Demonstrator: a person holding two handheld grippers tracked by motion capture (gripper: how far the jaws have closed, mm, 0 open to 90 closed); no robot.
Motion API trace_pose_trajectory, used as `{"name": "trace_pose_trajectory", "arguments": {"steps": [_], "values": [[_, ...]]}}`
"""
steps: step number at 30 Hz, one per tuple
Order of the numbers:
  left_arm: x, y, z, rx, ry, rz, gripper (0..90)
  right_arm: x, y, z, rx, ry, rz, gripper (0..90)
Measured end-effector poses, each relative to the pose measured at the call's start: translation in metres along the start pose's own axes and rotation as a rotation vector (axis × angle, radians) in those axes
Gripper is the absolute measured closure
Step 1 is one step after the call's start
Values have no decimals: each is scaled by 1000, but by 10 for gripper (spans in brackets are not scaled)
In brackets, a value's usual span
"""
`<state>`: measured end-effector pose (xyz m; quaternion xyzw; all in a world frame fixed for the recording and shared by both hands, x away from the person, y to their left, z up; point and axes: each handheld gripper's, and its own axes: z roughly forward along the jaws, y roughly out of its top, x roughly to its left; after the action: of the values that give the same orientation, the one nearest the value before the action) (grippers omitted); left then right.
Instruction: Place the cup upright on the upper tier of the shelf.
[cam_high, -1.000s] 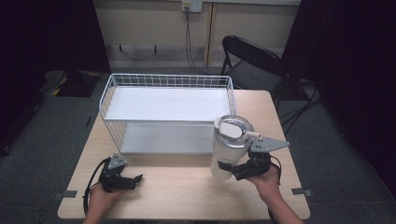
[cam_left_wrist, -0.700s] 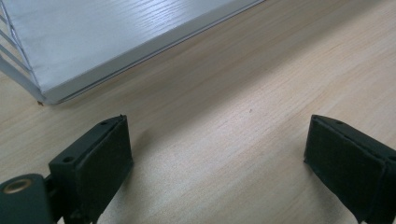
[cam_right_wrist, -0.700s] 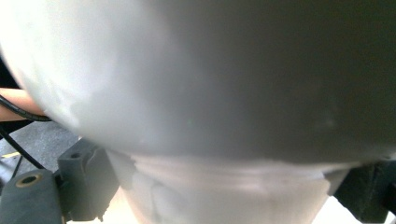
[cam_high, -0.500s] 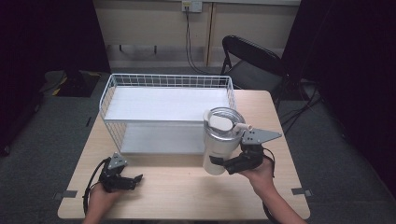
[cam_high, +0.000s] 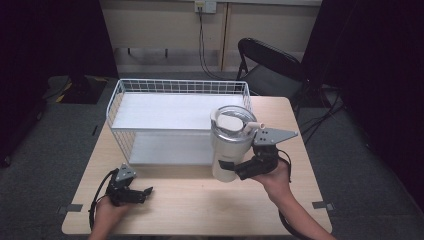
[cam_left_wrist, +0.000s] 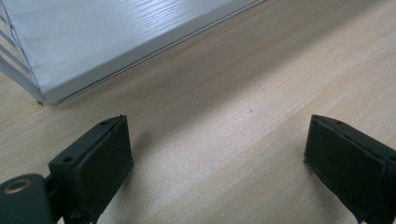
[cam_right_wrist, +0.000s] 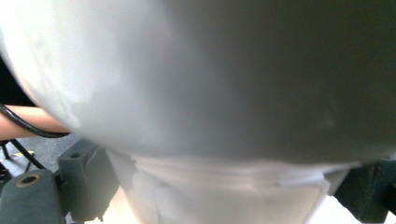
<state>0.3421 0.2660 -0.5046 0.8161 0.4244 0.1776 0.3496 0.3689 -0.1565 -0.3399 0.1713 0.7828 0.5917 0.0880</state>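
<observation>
The left gripper (cam_high: 131, 192) rests low on the bench (cam_high: 200, 200) near its front left corner, jaws spread wide with nothing between them. Behind it stands the white wire rack (cam_high: 175, 117), both shelves bare. To the right, the right gripper (cam_high: 245, 170) has its jaws clamped on the white tumbler (cam_high: 231, 145), carried upright just in front of the rack. The pickup looks done; placing it, probably on the rack, remains. A dark label on the tumbler is too small to read.

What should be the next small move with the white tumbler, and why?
Probably carry it a little further toward the wire rack. The right tool is shut on the white tumbler, which looks lifted and upright before the rack's front, while the left tool rests open.
</observation>
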Motion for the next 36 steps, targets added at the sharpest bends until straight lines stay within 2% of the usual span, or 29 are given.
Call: {"name": "trace_pose_trajectory", "arguments": {"steps": [5, 22, 36], "values": [[0, 0, 0, 0, -1, 0, 68, 2, 13, 7, 5, 17, -7, 94], [0, 0, 0, 0, -1, -1, 68, 2, 37, 25, 22, 55, -10, 94], [0, 0, 0, 1, -1, 1, 67, -1, 64, 37, 14, 99, 9, 94]]}}
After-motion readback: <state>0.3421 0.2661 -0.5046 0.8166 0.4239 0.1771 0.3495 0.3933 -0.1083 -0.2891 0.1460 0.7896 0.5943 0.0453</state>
